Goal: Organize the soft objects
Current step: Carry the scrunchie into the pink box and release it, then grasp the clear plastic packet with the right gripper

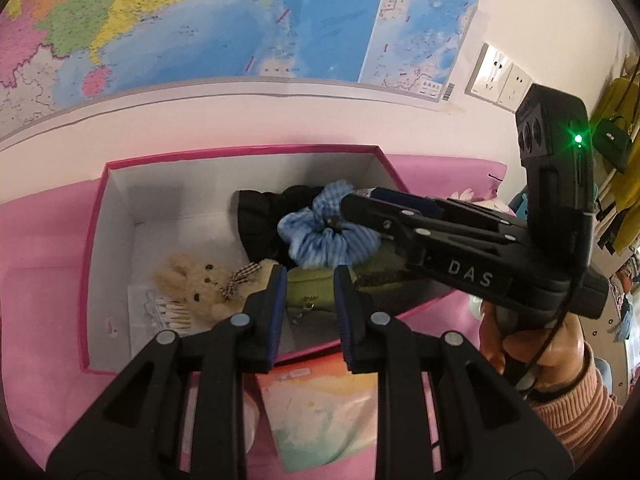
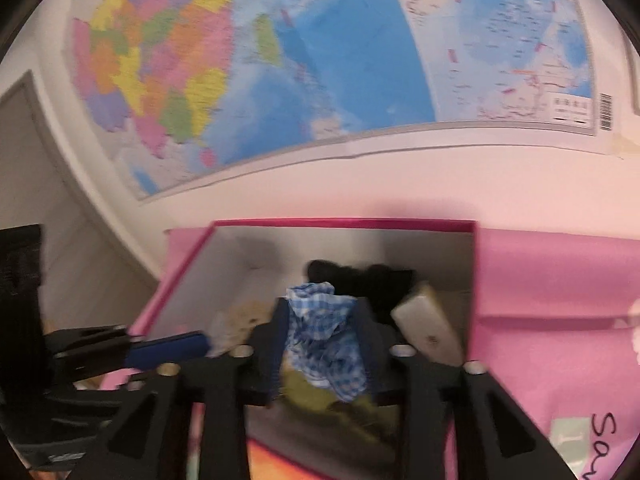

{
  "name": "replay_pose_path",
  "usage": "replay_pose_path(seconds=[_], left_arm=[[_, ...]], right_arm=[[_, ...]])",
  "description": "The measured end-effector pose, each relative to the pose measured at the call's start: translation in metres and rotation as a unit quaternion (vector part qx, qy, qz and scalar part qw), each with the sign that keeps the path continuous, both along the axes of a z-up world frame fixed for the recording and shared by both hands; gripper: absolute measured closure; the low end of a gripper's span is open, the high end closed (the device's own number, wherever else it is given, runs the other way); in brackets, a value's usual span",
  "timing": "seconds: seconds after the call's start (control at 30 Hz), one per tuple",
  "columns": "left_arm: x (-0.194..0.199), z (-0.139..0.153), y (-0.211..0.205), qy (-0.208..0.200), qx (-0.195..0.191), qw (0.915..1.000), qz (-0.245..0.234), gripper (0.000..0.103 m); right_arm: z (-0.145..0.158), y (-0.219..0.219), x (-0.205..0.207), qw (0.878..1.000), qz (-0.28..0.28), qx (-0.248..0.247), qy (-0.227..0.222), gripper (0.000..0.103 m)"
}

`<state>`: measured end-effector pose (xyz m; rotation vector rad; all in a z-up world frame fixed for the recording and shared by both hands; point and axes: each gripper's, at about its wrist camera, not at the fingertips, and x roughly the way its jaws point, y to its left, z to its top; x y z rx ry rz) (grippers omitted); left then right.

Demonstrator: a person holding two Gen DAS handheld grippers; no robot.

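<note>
blue scrunchie point(image 1: 326, 236) over the pink box point(image 1: 96, 240)
right gripper point(image 2: 320, 344) parted around the scrunchie; left gripper point(image 1: 310, 312) nearly closed, empty, at the box's near edge.

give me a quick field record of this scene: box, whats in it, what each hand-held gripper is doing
container: pink-rimmed open box on a pink cloth
contents: teddy bear, green pouch, black fabric, blue checked scrunchie
left hand-held gripper: above the box's near edge, nothing between its fingers
right hand-held gripper: over the box, scrunchie between its fingers; grip unclear
backdrop: wall map
</note>
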<state>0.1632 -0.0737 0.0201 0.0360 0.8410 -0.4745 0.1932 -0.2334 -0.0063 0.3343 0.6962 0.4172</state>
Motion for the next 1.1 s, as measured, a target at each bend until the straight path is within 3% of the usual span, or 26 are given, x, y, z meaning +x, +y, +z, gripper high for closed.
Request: replay_pose_path(seconds=[0.13, 0.27, 0.43, 0.6, 0.83, 1.1], left_arm=[[-0.016, 0.003, 0.014, -0.020, -0.005, 0.9998, -0.001, 0.078], [-0.042, 0.007, 0.040, -0.037, -0.024, 0.9990, -0.007, 0.077], [-0.068, 0.008, 0.074, -0.043, -0.052, 0.9977, 0.002, 0.070], [-0.099, -0.011, 0.105, -0.037, -0.042, 0.9982, 0.022, 0.068], [-0.132, -0.053, 0.132, 0.012, -0.028, 0.9987, 0.041, 0.068], [-0.164, -0.080, 0.146, 0.047, -0.029, 0.9973, 0.047, 0.067]], right_arm=[[0.001, -0.004, -0.009, 0.999, -0.024, -0.022, -0.016, 0.061], [0.006, -0.013, -0.026, 0.999, -0.022, -0.012, -0.027, 0.061], [0.018, -0.011, -0.063, 0.998, 0.026, 0.019, -0.049, 0.061], [0.020, 0.007, -0.103, 0.993, 0.096, 0.037, -0.065, 0.060], [-0.002, 0.054, -0.141, 0.979, 0.198, 0.039, -0.031, 0.060], [-0.044, 0.120, -0.163, 0.960, 0.277, 0.013, 0.029, 0.060]])
